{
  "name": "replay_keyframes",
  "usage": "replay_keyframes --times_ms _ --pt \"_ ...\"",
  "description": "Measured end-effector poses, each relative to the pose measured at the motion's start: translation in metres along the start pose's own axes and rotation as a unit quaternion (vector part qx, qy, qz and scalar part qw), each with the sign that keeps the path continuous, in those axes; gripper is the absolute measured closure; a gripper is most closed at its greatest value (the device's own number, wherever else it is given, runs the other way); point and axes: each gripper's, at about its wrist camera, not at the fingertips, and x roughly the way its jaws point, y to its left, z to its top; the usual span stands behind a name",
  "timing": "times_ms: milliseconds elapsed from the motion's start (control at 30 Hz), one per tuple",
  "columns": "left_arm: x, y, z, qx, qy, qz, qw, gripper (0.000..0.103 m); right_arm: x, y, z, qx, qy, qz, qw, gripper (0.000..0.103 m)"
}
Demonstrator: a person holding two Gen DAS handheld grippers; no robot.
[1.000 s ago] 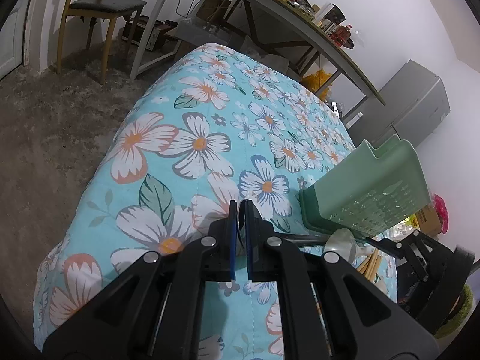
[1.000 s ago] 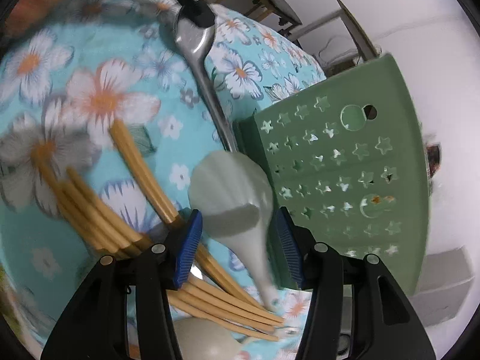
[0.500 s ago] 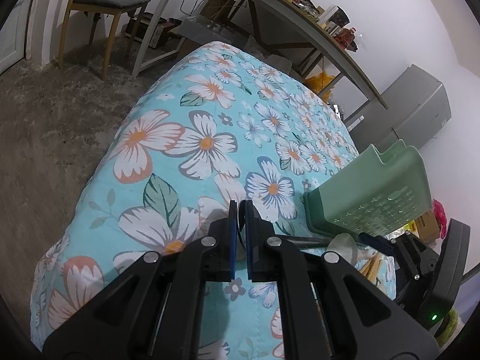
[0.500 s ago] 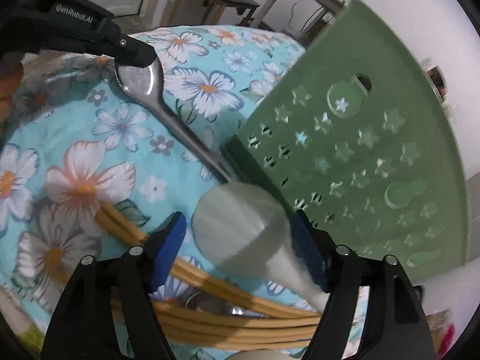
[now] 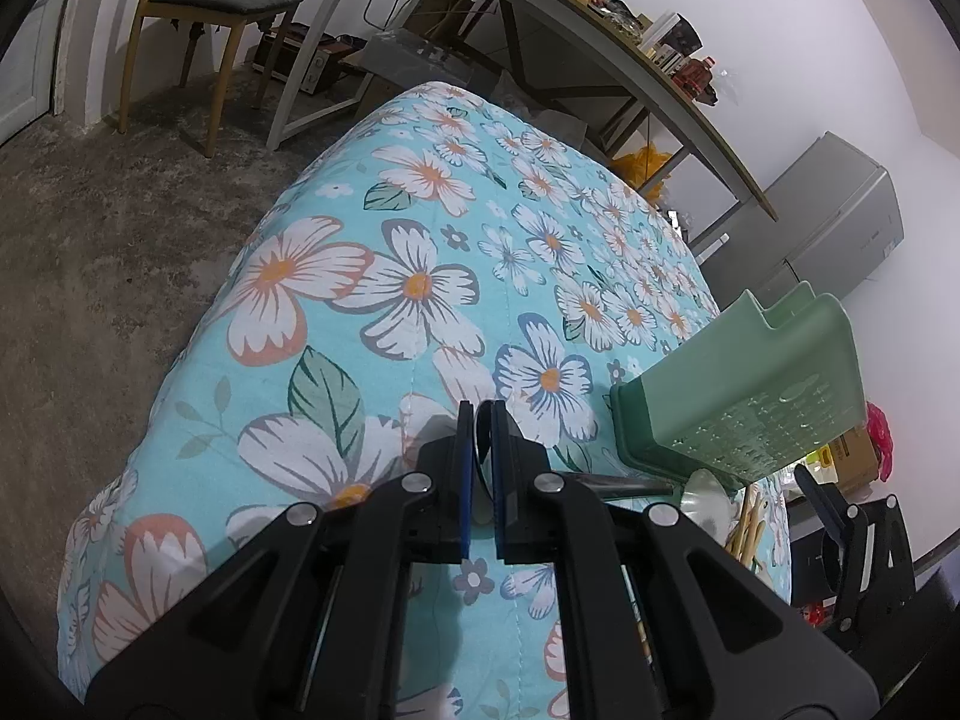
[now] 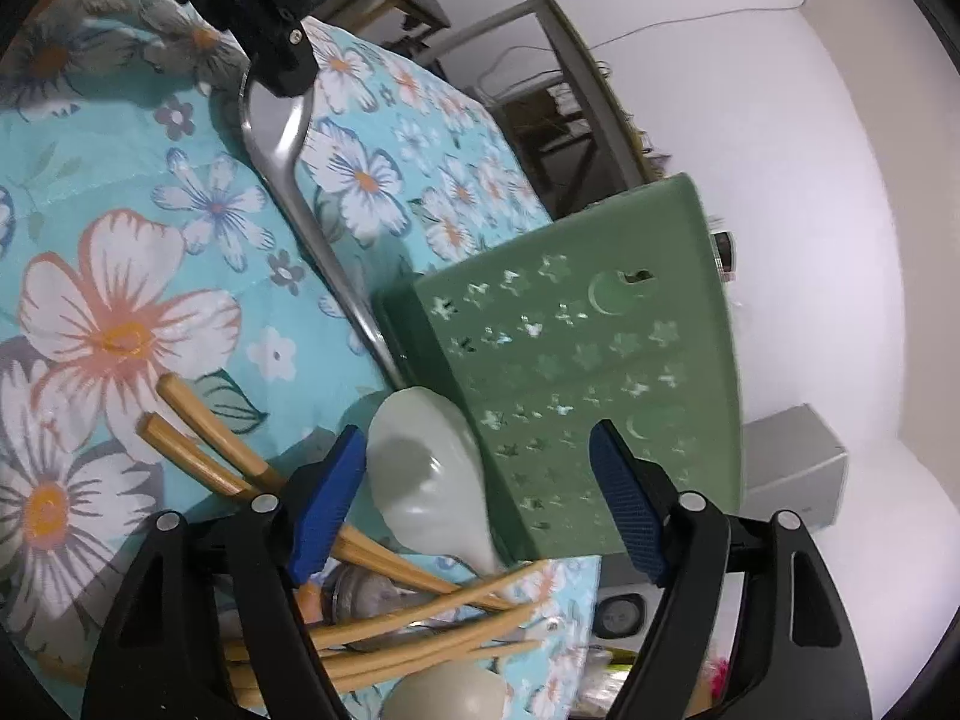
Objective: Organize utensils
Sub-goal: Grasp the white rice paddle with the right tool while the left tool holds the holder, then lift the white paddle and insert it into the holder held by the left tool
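The left gripper (image 5: 480, 420) is pinching a steel spoon (image 6: 288, 138), its handle running to the holder (image 6: 588, 360). The right gripper (image 6: 480, 492), having just widened its jaws, is straddling the pale spoon (image 6: 426, 474) lying lengthwise, nearest it.

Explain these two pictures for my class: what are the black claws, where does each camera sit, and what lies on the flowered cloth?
The claws are two-finger grippers that a person holds, one in each hand. Each carries a wide-angle camera looking along its fingers, so each picture is one gripper's own view. The left gripper is shut on the bowl of a metal spoon, whose handle runs toward the green basket. The right gripper is open, having just been closing a little, with a pale spoon between its blue pads, not gripped. Wooden chopsticks lie on the cloth beside it.
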Motion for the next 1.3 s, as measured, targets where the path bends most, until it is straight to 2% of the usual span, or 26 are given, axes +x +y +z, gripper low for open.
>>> replay_keyframes --times_ms 100,300,533,733,833,1000,1300 --pt "0.0 0.0 0.0 0.0 0.0 0.0 1.0 0.098 -0.002 0.003 -0.01 -0.018 0.008 -0.037 0.999 0.051" --pt "-0.003 0.001 -0.001 0.004 -0.007 0.005 1.0 0.099 0.012 0.005 -0.014 -0.008 0.037 -0.045 0.998 0.092" --pt "-0.027 -0.015 -0.002 0.036 -0.044 0.015 0.9983 0.1 -0.005 -0.032 -0.028 0.054 0.019 -0.053 0.997 0.097" --pt "-0.063 -0.046 -0.003 0.095 -0.095 0.027 0.9905 0.1 -0.019 -0.08 -0.043 0.145 0.006 -0.036 0.989 0.1" --pt "-0.083 -0.061 -0.001 0.12 -0.118 0.026 0.9853 0.1 -0.026 -0.11 -0.055 0.206 0.001 -0.015 0.978 0.1" --pt "-0.115 -0.088 0.004 0.155 -0.148 0.009 0.9769 0.1 -0.028 -0.159 -0.084 0.309 -0.004 0.022 0.951 0.1" --pt "-0.176 -0.12 0.023 0.17 -0.182 -0.046 0.9674 0.1 -0.027 -0.202 -0.126 0.406 -0.022 0.041 0.913 0.1"
